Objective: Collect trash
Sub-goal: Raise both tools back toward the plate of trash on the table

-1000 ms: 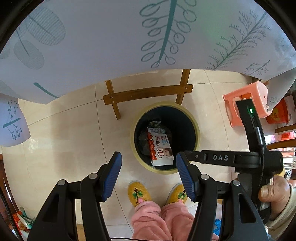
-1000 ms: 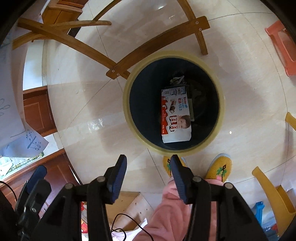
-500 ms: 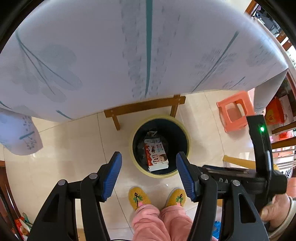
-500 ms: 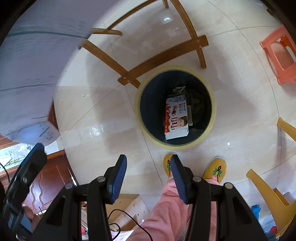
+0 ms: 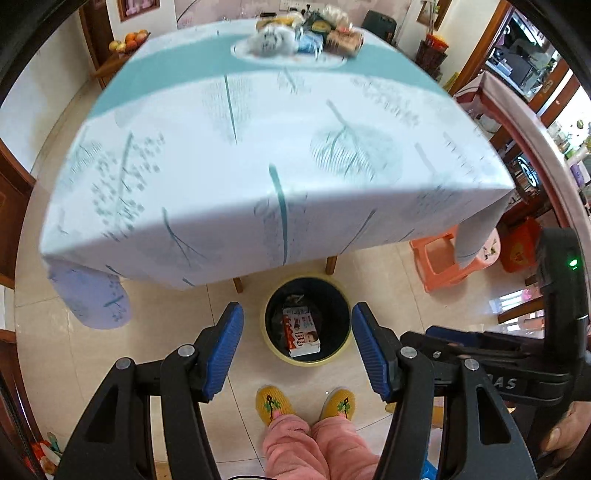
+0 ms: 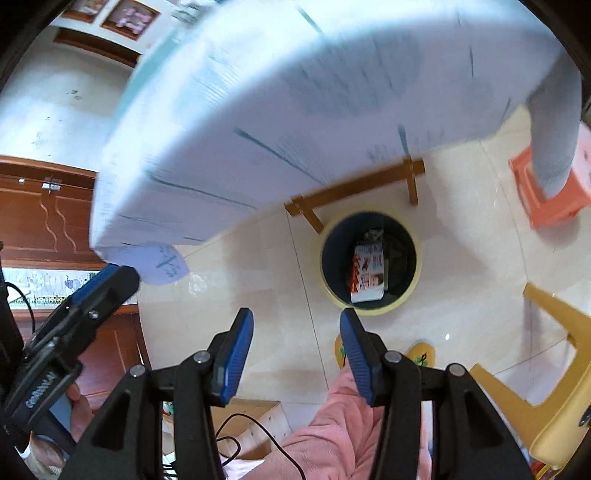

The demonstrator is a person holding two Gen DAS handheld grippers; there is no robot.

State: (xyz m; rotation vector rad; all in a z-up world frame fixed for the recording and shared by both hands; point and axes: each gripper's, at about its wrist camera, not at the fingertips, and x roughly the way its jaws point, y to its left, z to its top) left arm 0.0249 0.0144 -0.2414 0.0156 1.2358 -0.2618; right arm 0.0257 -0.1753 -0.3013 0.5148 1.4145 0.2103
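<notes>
Left wrist view: Kinder box [image 5: 301, 332] lying flat inside dark trash bin [image 5: 341, 345] with yellow rim, on tiled floor just in front of yellow slippers [image 5: 273, 404], bin standing at near edge of table [image 5: 258, 155]. More trash [image 5: 306, 35] heaped in a blurred pile at far end of leaf-print tablecloth, well apart from bin. Left gripper [image 5: 297, 350] hovering above bin, blue pads wide apart, nothing between them. Right wrist view: right gripper [image 6: 296, 354] likewise wide open and empty, aimed at floor beside bin. Orange stool [image 5: 443, 262] off to right of table; yellow chair [image 6: 554, 387] at right edge.

Judged step: between drops, both tongs free, heading for table. Next move likely calls for reaching across tablecloth to far pile, closing on one piece, carrying it over bin mouth.
</notes>
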